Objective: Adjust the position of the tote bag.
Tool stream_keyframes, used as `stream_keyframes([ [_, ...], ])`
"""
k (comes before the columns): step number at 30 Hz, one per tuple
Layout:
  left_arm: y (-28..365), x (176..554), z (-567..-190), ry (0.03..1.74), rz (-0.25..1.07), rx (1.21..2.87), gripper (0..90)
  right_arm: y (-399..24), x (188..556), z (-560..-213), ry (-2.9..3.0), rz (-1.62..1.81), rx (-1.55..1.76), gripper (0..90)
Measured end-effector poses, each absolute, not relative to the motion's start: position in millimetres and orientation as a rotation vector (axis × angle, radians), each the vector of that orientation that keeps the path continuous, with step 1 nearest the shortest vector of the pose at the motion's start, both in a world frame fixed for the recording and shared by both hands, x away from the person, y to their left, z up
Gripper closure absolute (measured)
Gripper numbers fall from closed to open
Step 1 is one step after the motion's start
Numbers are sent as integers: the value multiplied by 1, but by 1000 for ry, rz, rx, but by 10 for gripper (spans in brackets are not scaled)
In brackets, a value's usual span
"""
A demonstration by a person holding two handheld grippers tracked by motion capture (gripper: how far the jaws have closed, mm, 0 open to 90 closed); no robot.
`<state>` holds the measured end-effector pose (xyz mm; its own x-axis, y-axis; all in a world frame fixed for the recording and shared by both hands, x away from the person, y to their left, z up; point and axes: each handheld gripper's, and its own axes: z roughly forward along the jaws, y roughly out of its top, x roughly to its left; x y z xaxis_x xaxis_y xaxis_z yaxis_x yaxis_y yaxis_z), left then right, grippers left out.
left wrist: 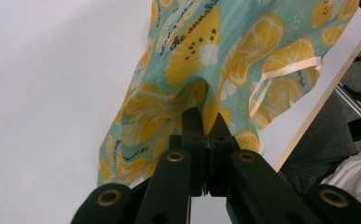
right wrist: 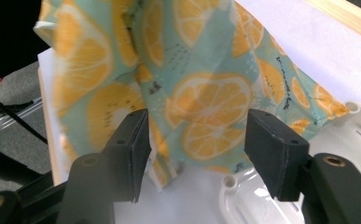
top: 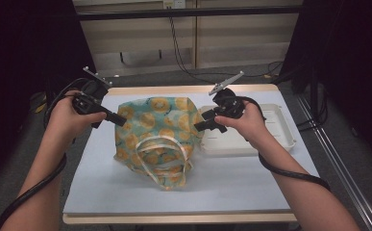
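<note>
Pinching bag (left wrist: 201,56) fabric, left gripper (left wrist: 205,122) jaws clamped; right gripper (right wrist: 194,140) jaws spread, cloth between them untouched; thin fold could slip out.

Teal fabric bag printed with orange citrus slices (top: 152,139) stands crumpled mid-table, pale ribbon handle looped on its front. Left gripper (top: 121,120) touches the bag's upper left edge; right gripper (top: 199,127) sits at its right side. White rectangular plastic tray (top: 282,130) lies just right of the bag.

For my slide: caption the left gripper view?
Left gripper pinches a fold of the lemon-print bag above the white table.
</note>
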<state>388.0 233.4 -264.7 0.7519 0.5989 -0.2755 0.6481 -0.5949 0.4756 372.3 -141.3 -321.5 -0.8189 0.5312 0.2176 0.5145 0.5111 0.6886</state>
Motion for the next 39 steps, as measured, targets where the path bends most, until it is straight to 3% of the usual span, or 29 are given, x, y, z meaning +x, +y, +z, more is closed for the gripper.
stream_keyframes([
  [8, 231, 387, -262, 923, -122, 2387, 898, -132, 362, -316, 2771, 1252, 871, 374],
  [15, 231, 386, -256, 902, -111, 2389, 898, -118, 359, -307, 2790, 1283, 836, 387],
  [21, 231, 385, -251, 891, -105, 2391, 900, -108, 366, -306, 2793, 1301, 853, 615],
  [25, 232, 386, -249, 884, -88, 2388, 900, -107, 368, -303, 2783, 1311, 865, 700],
  [26, 233, 385, -248, 889, -94, 2382, 900, -106, 369, -301, 2797, 1326, 873, 793],
  [28, 233, 385, -246, 888, -90, 2378, 900, -104, 369, -298, 2797, 1334, 871, 845],
  [32, 234, 386, -244, 893, -85, 2375, 900, -103, 371, -294, 2787, 1342, 887, 900],
  [39, 238, 387, -237, 908, -77, 2356, 898, -108, 375, -281, 2774, 1345, 930, 900],
])
